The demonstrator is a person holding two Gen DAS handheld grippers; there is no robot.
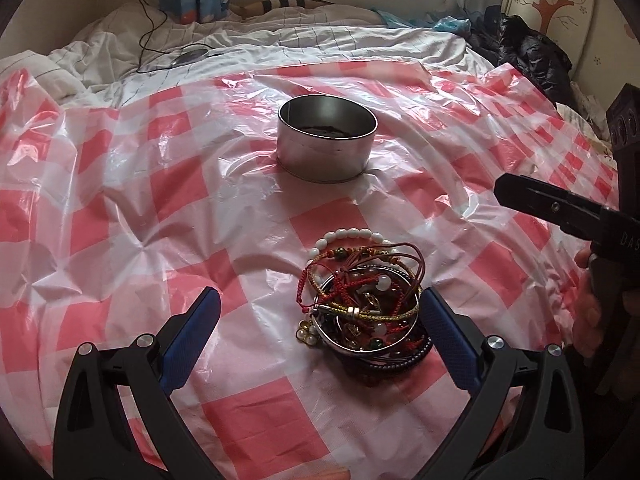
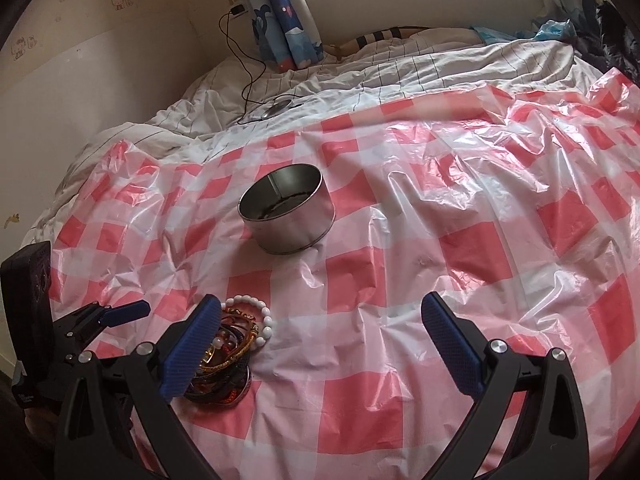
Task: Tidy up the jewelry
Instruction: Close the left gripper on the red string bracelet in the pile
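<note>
Both grippers — left gripper [image 1: 320, 316], right gripper [image 2: 320, 320] — wide open, holding nothing; next, pinch one bracelet from the pile [image 1: 364, 300] for the far tin [image 1: 327, 138]

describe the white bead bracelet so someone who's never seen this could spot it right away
On the bed lies a red and white checked plastic sheet with a round metal tin on it. Nearer the camera than the tin sits a tangled jewelry pile. The white bead bracelet arcs along the pile's tin-facing edge, the only loop of plain milky-white beads among cords and bangles.
</note>
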